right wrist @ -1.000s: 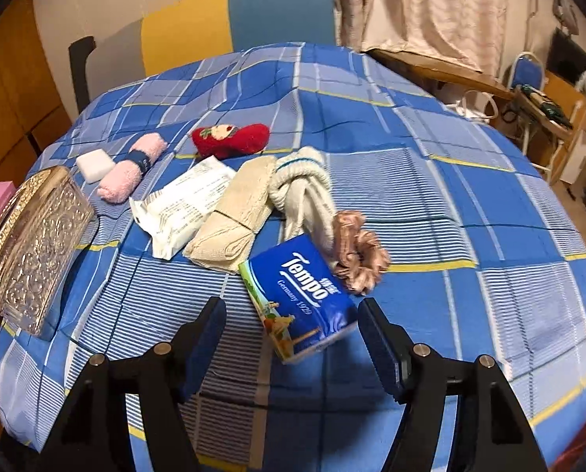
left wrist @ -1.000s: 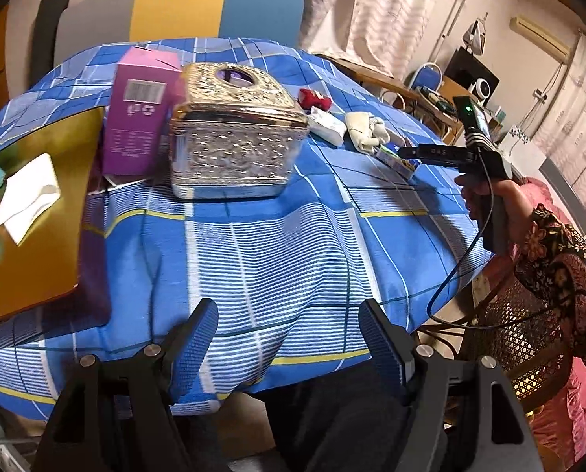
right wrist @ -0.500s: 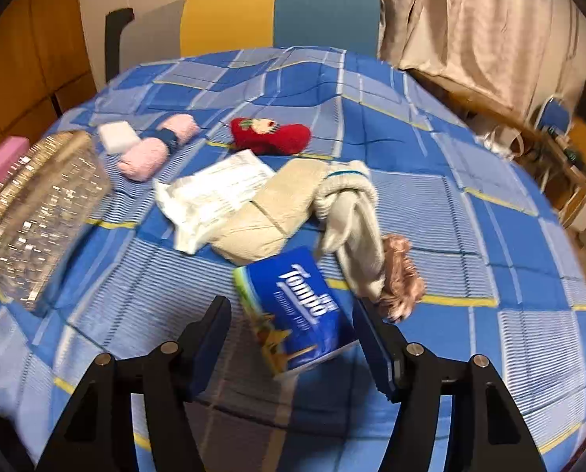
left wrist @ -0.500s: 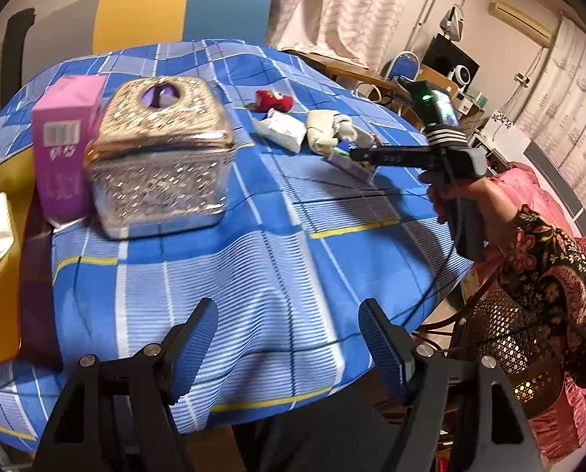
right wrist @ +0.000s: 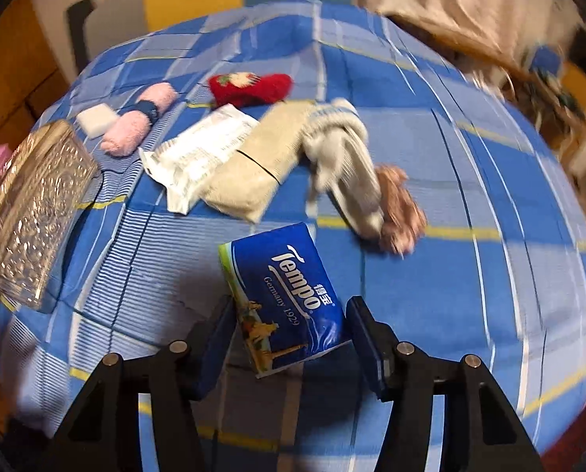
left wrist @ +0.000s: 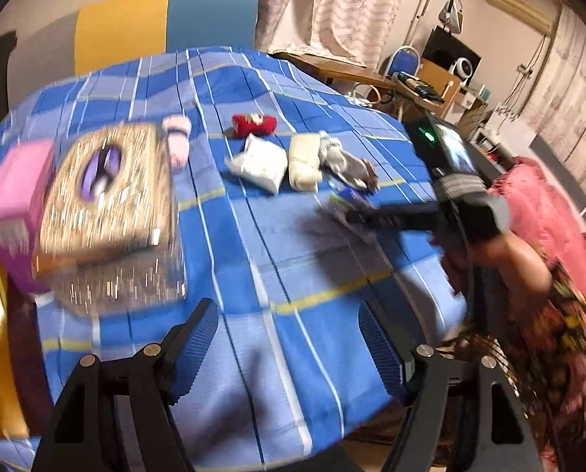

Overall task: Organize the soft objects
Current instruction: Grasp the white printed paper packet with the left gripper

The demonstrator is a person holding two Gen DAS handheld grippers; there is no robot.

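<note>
A blue Tempo tissue pack (right wrist: 289, 295) lies on the blue checked tablecloth (right wrist: 470, 275) between the fingers of my right gripper (right wrist: 291, 306). Its jaws are closing; the pads stand beside the pack's edges and I see no squeeze. Beyond it lie a brown scrunchie (right wrist: 399, 212), a knotted white sock (right wrist: 344, 165), a beige folded cloth (right wrist: 253, 169), a white packet (right wrist: 198, 157), a red plush (right wrist: 249, 86) and a pink rolled towel (right wrist: 139, 126). My left gripper (left wrist: 287, 310) hangs open and empty over the table's near edge.
An ornate silver tissue box (left wrist: 108, 204) and a pink carton (left wrist: 13, 204) stand at the left of the table. A small white block (right wrist: 96, 122) lies by the pink towel. A person's hand (left wrist: 501, 251) holds the right gripper. A chair (left wrist: 167, 19) stands behind the table.
My left gripper has swung right along the table edge, so the silver box slid left in its view. My right gripper closed in on the Tempo pack and its jaws narrowed.
</note>
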